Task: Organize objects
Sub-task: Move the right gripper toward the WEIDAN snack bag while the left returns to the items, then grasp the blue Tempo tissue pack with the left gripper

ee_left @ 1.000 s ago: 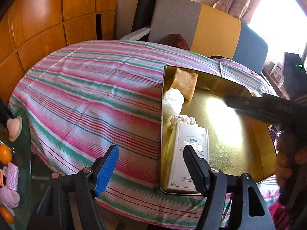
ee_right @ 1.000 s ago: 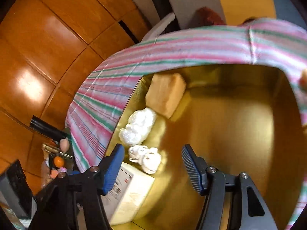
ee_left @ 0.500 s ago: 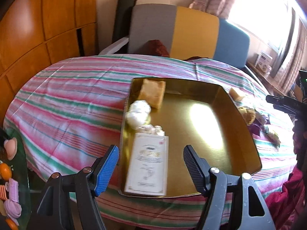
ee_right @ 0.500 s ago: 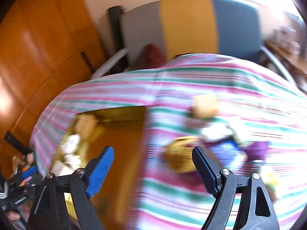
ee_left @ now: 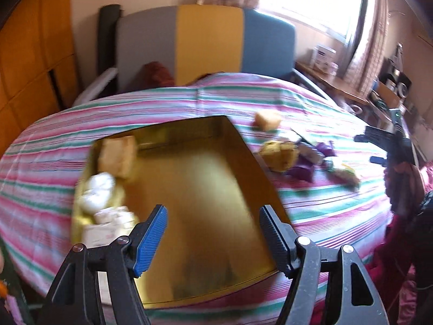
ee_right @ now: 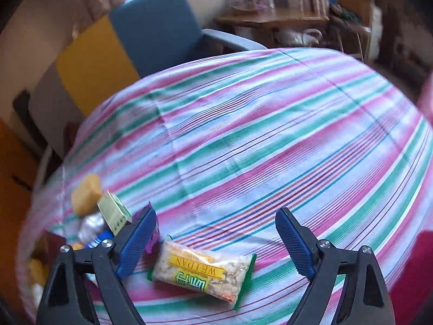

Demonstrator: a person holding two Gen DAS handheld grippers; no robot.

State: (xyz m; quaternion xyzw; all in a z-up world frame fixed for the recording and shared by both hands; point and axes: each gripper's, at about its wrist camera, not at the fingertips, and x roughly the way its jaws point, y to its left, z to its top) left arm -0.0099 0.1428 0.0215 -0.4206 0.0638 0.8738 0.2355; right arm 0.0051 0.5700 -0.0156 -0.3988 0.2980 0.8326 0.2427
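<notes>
My left gripper (ee_left: 211,211) hangs open over the near middle of a gold tray (ee_left: 203,184), with nothing between its fingers. Along the tray's left side lie a tan block (ee_left: 117,155), a white ball (ee_left: 97,189), small white pieces (ee_left: 113,215) and a white box (ee_left: 100,234). My right gripper (ee_right: 215,214) is above the striped cloth with its jaws opening. A noodle snack packet (ee_right: 201,270) lies flat below and between its fingers, untouched. Left of it sit a yellow block (ee_right: 85,193), a small green box (ee_right: 113,212) and a purple wrapper (ee_right: 151,239).
A striped tablecloth (ee_right: 270,135) covers the round table. More loose snacks (ee_left: 278,151) lie right of the tray. A grey, yellow and blue chair (ee_left: 205,40) stands behind the table, wood panels (ee_left: 27,54) are at left, and a cluttered side table (ee_right: 270,16) is beyond.
The right gripper left the tray, swung right over the loose snacks and widened its jaws. The left gripper shifted right, from the cloth beside the tray to over its middle.
</notes>
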